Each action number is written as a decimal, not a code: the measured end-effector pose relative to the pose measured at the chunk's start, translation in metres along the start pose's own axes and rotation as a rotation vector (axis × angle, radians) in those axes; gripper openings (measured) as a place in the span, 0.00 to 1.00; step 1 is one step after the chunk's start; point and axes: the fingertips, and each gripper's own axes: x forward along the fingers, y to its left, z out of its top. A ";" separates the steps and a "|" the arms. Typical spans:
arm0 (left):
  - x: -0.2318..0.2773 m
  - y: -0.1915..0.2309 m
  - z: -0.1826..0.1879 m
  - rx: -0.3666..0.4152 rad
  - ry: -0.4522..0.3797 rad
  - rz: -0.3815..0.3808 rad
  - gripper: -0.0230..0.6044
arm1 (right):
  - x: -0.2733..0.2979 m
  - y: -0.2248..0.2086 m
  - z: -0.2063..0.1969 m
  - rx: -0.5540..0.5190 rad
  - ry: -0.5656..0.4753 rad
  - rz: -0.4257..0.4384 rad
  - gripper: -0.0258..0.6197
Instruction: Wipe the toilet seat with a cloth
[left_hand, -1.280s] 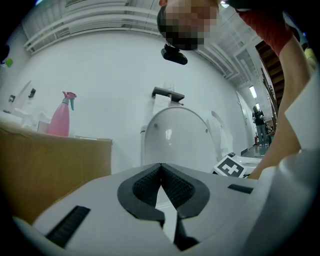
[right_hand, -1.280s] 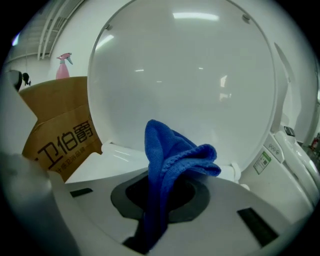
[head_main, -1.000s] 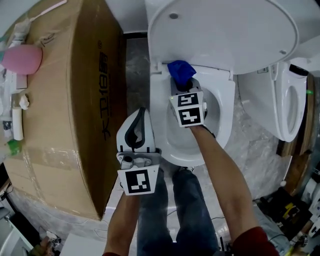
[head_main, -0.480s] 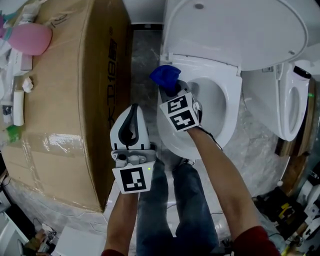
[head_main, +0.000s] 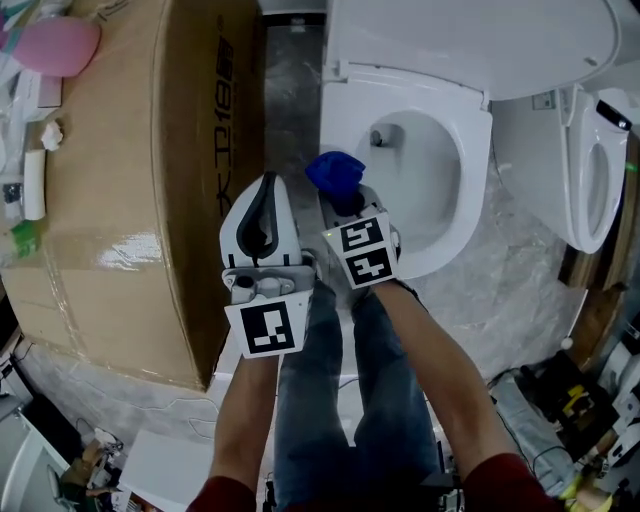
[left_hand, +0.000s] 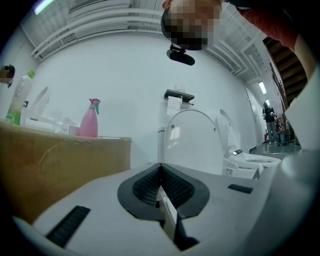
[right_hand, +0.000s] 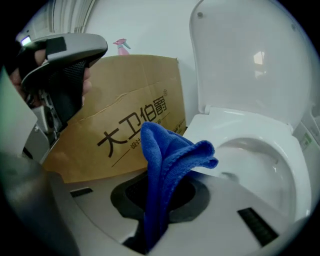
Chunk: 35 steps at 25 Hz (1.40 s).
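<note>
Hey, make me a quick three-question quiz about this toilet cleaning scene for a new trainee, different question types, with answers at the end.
1. Multiple choice: what is the right gripper holding? A) a sponge B) a blue cloth C) a brush
2. True or false: the left gripper is shut with nothing between its jaws.
3. Short answer: what big thing stands just left of the toilet in the head view?
Key: 1 B. 2 True. 3 The cardboard box.

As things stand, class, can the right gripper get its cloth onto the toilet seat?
Probably yes: the right gripper, shut on the blue cloth, hangs at the edge of the toilet seat, the lid is up, nothing lies between.
</note>
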 end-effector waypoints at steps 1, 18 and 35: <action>-0.002 0.000 0.000 0.007 0.001 0.002 0.06 | -0.004 0.004 -0.008 0.019 0.002 -0.004 0.13; -0.027 -0.030 -0.006 0.087 -0.013 0.004 0.06 | -0.062 0.042 -0.103 0.186 0.042 -0.114 0.13; 0.000 -0.149 -0.005 0.087 -0.035 -0.133 0.06 | -0.135 -0.046 -0.172 0.197 0.013 -0.133 0.13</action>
